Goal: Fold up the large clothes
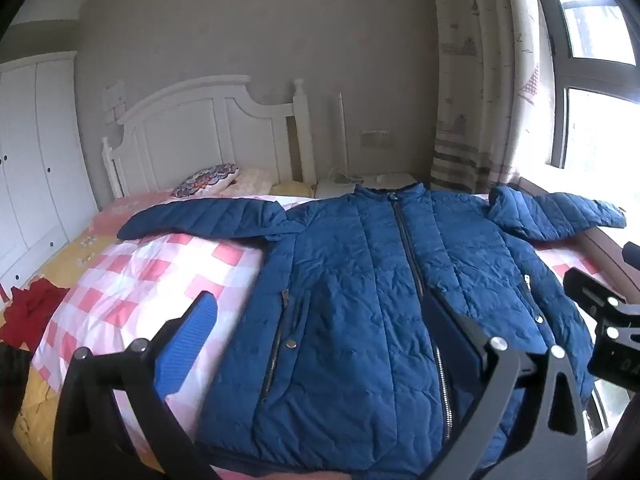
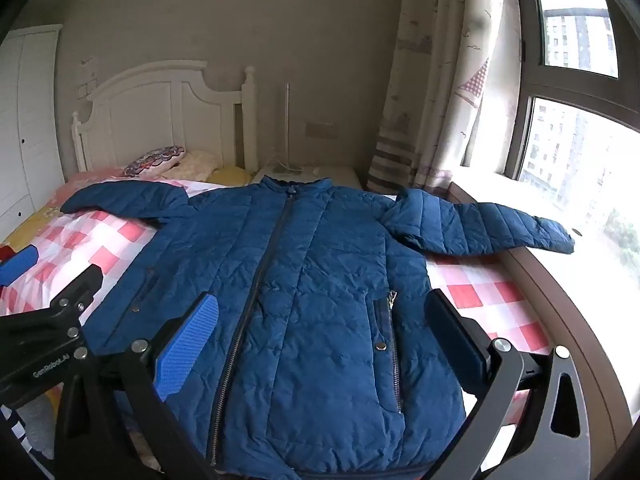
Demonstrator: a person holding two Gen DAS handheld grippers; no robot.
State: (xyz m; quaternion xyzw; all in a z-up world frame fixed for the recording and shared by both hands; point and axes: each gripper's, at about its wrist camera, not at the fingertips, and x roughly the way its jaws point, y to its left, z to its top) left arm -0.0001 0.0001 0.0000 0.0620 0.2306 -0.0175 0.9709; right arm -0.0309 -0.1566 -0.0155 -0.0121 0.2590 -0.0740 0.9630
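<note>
On the bed (image 2: 492, 296), across its pink-checked cover, a blue quilted jacket (image 2: 304, 280) lies face up, zipped, with both sleeves stretched out sideways. My left tongs (image 1: 316, 340) and right tongs (image 2: 324, 336) hang above its hem, both spread wide and pinching nothing. Nothing is folded yet, so I judge the first step is to bring a sleeve in across the chest. To do it well I should pinch the right sleeve (image 2: 500, 224) near its cuff, which reaches the window ledge, lift it clear and lay it flat without dragging the body askew. The left tongs' frame reads "GenRobot.AI" in the right view.
</note>
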